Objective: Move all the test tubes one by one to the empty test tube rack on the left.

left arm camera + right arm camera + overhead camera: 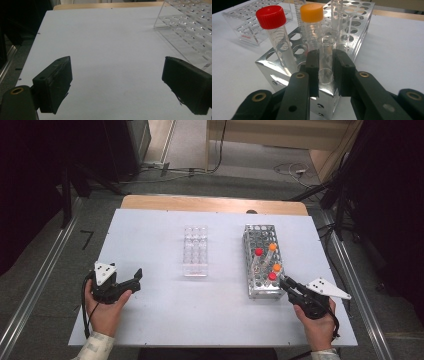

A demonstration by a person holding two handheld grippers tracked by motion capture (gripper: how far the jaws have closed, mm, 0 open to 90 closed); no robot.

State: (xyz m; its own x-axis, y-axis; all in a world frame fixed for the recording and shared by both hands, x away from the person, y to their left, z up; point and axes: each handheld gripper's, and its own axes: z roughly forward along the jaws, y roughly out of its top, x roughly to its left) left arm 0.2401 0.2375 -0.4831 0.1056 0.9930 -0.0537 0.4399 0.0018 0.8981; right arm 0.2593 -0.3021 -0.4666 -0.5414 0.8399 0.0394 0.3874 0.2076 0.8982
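We hold our right tongs (325,72) clamped on an uncapped clear tube (326,58) standing at the near corner of the metal rack (261,261), beside a red-capped tube (277,37) and an orange-capped tube (312,27). Our left tongs (117,85) rest wide apart over the bare white worktop (150,250), near the clear plastic rack (195,251).

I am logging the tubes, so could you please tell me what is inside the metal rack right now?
The metal rack holds two red-capped tubes, two orange-capped tubes and uncapped clear tubes; the right gripper closes on one clear tube. Their lower ends are hidden inside the rack.
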